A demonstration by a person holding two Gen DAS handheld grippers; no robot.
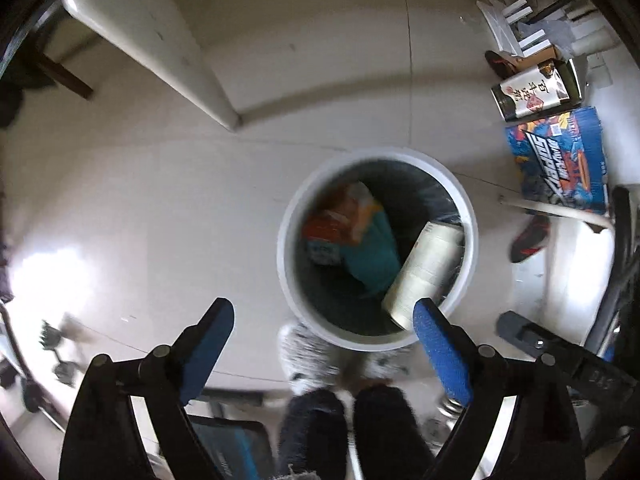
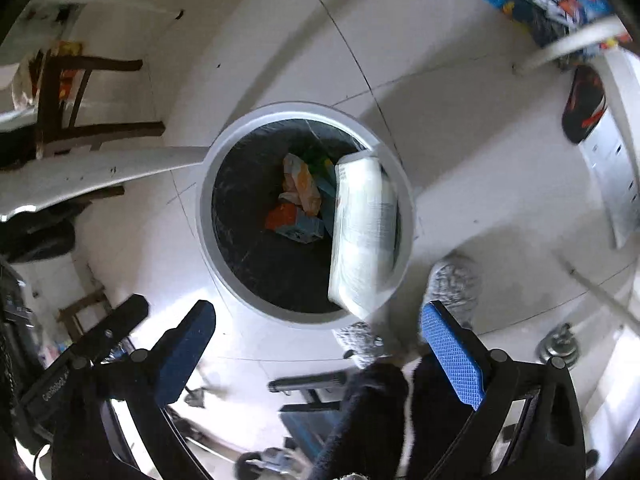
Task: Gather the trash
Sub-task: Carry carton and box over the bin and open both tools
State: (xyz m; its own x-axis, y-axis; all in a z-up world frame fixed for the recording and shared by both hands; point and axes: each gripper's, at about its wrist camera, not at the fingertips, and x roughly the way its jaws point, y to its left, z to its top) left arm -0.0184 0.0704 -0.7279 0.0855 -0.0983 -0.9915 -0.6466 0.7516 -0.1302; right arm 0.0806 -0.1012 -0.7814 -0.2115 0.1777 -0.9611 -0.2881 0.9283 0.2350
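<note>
- Pale floor tiles (image 1: 140,200) fill both views, and the cameras look almost straight down on them.
- At the left in the left wrist view, a white table (image 1: 132,28) stands over the floor, with a dark chair leg (image 1: 60,74) beside it.
- Low in that view, the left gripper (image 1: 324,344) has its blue pads (image 1: 210,344) spread wide, and nothing is between them.
- Near the middle stands a round white bin (image 1: 282,240) with a dark liner. Inside it lie an orange and blue packet (image 1: 324,236), a teal piece (image 1: 374,252) and a pale box (image 1: 424,268) that leans against the right wall.
- Just below the bin are the person's grey slippers (image 1: 304,356) and dark trouser legs (image 1: 312,432).
- To the right, well apart from the bin, lie a blue printed carton (image 1: 560,160), a white and black carton (image 1: 536,94) and a dark shoe (image 1: 528,238).
- In the right wrist view, the right gripper (image 2: 316,350) is also wide apart and empty, low in the picture below the same bin (image 2: 206,208).
</note>
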